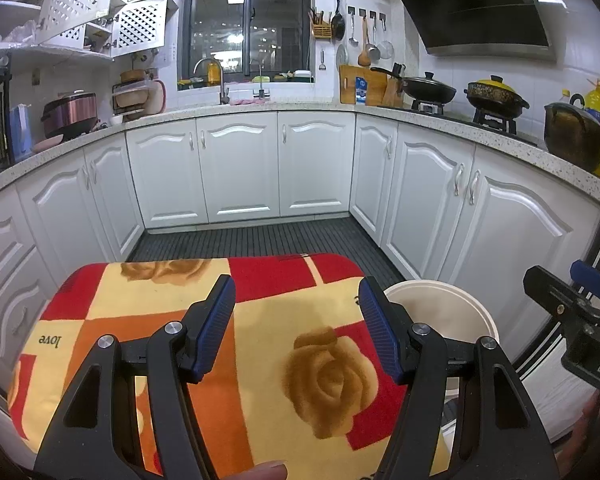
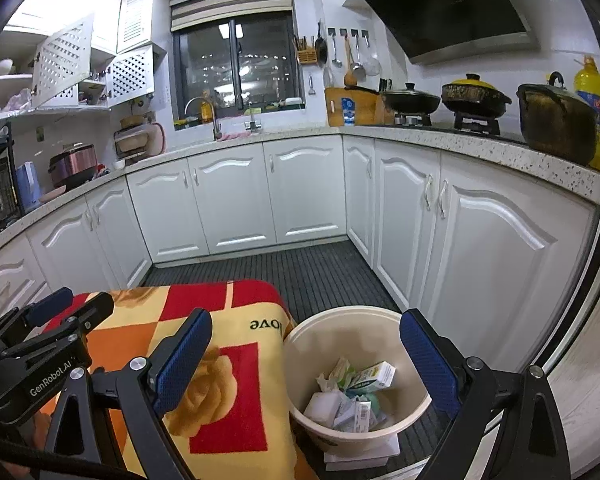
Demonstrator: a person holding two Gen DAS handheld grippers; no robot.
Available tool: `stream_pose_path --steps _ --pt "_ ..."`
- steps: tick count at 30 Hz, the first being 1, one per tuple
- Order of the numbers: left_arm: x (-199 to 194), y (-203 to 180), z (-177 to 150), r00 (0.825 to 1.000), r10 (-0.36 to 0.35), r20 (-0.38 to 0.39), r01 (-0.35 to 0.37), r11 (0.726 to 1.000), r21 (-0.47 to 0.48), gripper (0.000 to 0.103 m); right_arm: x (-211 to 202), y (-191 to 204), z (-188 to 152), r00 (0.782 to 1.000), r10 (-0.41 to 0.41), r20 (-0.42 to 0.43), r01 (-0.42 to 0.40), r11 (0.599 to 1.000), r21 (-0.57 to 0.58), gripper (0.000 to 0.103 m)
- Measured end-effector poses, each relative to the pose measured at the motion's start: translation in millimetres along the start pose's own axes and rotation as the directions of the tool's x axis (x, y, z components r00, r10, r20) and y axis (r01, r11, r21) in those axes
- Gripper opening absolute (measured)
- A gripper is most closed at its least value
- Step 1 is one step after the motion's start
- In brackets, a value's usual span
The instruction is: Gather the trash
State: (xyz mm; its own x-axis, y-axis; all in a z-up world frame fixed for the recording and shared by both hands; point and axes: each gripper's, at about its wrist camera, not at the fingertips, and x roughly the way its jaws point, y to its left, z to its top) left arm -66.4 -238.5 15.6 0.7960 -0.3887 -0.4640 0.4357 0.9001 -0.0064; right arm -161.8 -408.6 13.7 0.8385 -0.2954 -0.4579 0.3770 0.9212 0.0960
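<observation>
Hovering with jaws apart and empty, left tool and right tool flanked the bin, seemingly because the trash already lay inside.

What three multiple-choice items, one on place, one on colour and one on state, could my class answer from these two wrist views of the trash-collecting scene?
1. Where does the bin stand?
A. on the counter
B. on the floor right of the covered table
C. in the sink

2. What colour are the pads on the left gripper?
A. blue
B. green
C. white

3. What is the right gripper doing?
A. shut on a box
B. shut, holding nothing
C. open, holding nothing

Answers: 1 B, it sits on the dark floor beside the cloth; 2 A, both pads show blue; 3 C, its jaws stand wide apart above the bin.
</observation>
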Motion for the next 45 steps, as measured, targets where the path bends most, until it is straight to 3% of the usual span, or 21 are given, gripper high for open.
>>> stream_pose_path --steps 45 --pt "10.3 5.8 -6.4 1.0 0.029 -0.008 -0.029 1.0 0.009 0.063 7.7 3.6 -3.6 1.0 0.007 -0.025 -0.007 1.0 -0.012 0.094"
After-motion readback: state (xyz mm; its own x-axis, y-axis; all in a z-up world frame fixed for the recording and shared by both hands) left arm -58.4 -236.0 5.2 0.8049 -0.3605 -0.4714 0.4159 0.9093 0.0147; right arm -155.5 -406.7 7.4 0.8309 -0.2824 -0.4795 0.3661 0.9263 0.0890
